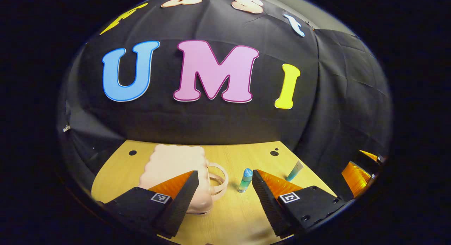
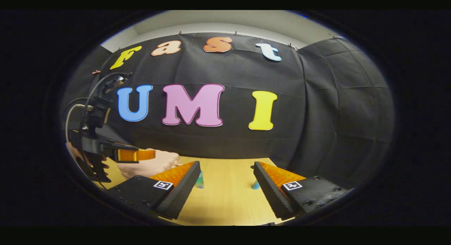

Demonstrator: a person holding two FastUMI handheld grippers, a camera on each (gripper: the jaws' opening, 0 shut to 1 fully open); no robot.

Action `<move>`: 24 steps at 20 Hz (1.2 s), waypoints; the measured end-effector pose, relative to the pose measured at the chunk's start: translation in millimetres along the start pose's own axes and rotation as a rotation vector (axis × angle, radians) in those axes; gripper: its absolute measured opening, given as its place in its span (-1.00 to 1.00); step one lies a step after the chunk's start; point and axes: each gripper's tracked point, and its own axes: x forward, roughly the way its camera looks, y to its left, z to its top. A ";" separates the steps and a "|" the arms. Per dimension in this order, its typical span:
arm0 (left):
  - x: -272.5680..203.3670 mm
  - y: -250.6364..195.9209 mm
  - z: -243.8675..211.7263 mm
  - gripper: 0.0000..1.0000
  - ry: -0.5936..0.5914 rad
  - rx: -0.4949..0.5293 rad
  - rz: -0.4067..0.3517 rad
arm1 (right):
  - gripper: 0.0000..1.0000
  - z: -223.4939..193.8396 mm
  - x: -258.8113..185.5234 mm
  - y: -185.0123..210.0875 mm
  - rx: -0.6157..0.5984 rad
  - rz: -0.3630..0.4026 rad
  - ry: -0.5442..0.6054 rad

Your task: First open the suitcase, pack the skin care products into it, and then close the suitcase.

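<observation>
A small pale pink suitcase (image 1: 176, 167) lies closed on the wooden table (image 1: 232, 216), its handle (image 1: 219, 181) pointing right. To its right a small blue-capped bottle (image 1: 245, 180) stands upright, and a teal tube (image 1: 294, 171) stands farther right. My left gripper (image 1: 225, 194) hovers open over the table in front of the suitcase and bottle, holding nothing. In the right gripper view my right gripper (image 2: 225, 188) is open and empty too, with the bottle (image 2: 199, 180) and tube (image 2: 256, 184) beyond its fingers. The left gripper (image 2: 135, 155) shows there at the left, above the suitcase (image 2: 155, 164).
The black cloth wall rises right behind the table. Two dark holes (image 1: 133, 153) (image 1: 274, 153) mark the table's back edge. A hand (image 2: 75, 151) holds the left gripper at the left of the right gripper view. The right gripper (image 1: 356, 172) shows at the far right of the left gripper view.
</observation>
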 end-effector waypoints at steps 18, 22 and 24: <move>203.7 16.4 -94.6 0.72 0.442 -0.157 0.180 | 0.94 -58.4 86.1 -40.4 -0.031 0.086 0.107; 218.5 17.0 -110.0 0.56 0.533 -0.124 0.209 | 0.94 -62.3 94.7 -47.1 -0.017 0.076 0.116; 223.5 12.8 -120.7 0.27 0.575 -0.187 0.204 | 0.94 -64.9 95.6 -50.5 -0.016 0.071 0.120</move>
